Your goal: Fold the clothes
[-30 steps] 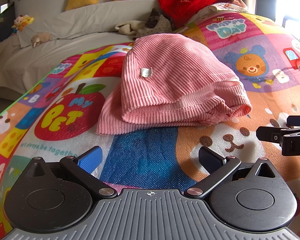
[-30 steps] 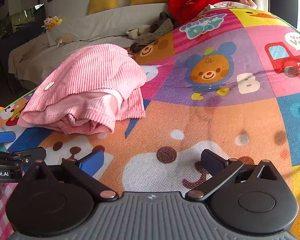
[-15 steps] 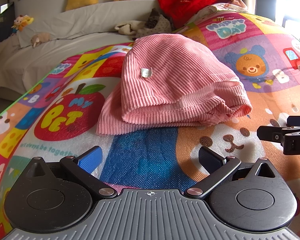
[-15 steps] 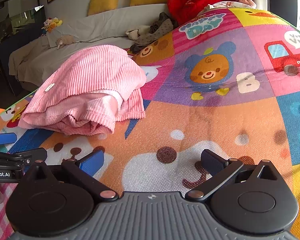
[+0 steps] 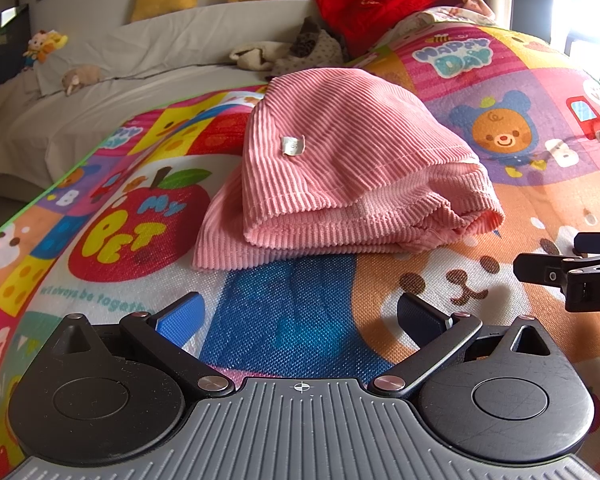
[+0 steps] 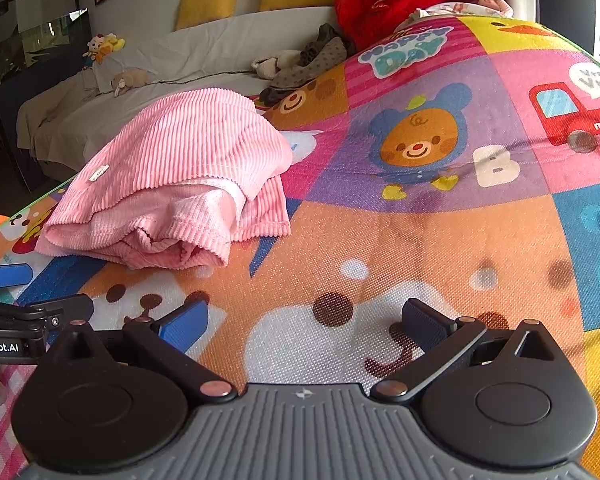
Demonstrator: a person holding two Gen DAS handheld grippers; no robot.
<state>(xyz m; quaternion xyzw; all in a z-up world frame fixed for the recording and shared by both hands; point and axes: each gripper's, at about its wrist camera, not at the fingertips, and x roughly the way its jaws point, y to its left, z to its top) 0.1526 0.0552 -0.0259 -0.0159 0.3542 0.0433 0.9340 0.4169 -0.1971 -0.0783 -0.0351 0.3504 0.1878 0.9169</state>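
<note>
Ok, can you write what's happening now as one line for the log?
pink garment: folded, lying on play mat | left gripper: open, holding nothing | right gripper: open, holding nothing | neither touches garment

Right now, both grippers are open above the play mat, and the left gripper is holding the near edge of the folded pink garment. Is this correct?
Not quite. The left gripper holds nothing: in the left wrist view its jaws stand open over bare play mat, and the folded pink garment lies apart, beyond its fingertips. The rest is correct: the right gripper is also open above the mat.
</note>
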